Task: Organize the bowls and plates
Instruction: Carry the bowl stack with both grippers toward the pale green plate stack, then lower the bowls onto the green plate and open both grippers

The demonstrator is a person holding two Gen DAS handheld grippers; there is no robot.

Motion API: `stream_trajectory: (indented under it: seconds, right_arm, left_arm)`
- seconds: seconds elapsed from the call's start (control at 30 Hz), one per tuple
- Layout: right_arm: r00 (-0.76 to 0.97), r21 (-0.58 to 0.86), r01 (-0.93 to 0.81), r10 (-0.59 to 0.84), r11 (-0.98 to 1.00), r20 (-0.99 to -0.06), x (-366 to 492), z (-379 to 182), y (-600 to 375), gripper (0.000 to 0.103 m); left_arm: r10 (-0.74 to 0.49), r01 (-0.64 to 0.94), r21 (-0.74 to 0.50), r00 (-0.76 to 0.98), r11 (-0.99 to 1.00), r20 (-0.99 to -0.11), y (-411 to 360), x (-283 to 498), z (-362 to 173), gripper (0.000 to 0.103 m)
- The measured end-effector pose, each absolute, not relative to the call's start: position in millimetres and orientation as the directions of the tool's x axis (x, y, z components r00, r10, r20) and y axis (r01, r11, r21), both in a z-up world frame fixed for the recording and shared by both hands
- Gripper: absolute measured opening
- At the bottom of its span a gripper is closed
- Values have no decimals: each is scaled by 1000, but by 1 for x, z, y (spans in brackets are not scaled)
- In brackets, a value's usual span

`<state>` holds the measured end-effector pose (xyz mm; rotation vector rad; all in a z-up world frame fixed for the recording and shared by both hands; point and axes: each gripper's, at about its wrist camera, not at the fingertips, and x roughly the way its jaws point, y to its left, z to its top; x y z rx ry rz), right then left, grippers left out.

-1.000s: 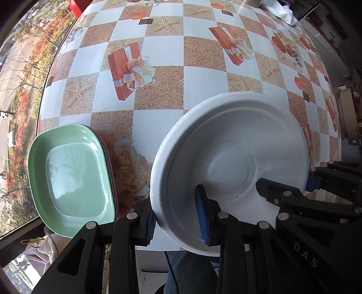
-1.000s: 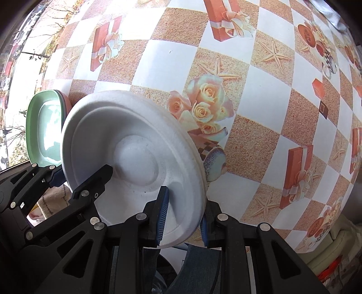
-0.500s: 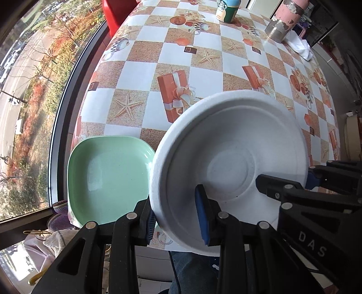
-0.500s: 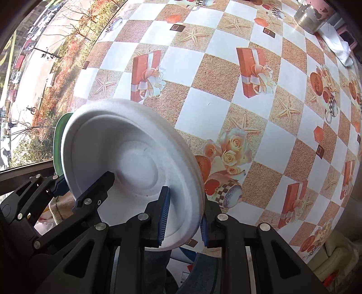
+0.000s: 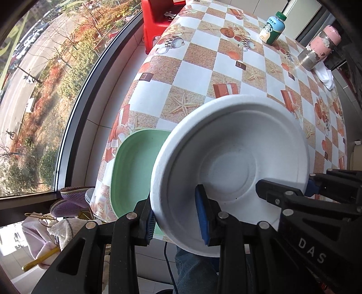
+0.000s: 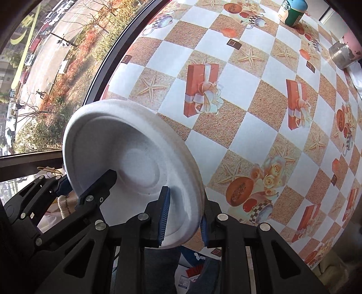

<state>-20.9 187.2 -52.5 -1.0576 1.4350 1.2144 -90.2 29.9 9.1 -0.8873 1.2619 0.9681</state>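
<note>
Both grippers hold one round white plate [image 5: 230, 165] in the air above the checked table. My left gripper [image 5: 176, 219] is shut on the plate's near left rim, one blue pad inside the dish and one outside. My right gripper [image 6: 184, 217] is shut on the opposite rim of the white plate [image 6: 126, 156]. Under the plate's left side a square green plate [image 5: 133, 167] lies at the table's near left corner, partly covered by the white one. In the right wrist view the green plate is hidden.
The table [image 5: 203, 61] carries a patterned oilcloth. Far back stand a green-capped bottle [image 5: 272, 28] and a pink-lidded jar [image 5: 319, 48], with a white cloth [image 5: 325, 75] beside it. A red stool [image 5: 158, 20] and a window lie to the left. Shoes and cloths [image 5: 65, 201] lie below.
Both grippers have carried the white plate up and toward the left, so it now overlaps the green plate. More of the far table, the bottle and the jar have come into view.
</note>
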Motion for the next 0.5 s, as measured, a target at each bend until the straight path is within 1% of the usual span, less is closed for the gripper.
stream_trajectory:
  seconds: [0.23,0.5]
  right_arm:
    - [-190,185,-979,-50,86,-981,-50,-66,204,26]
    - [-214,208,-976,-108,68,-971,-77,-102,213,26]
  left_arm:
    - [72,-954,3,19,300,-997,40,-120,-2,34]
    - [13,-961,14,-10,277,-1000,42,-142,-29,34]
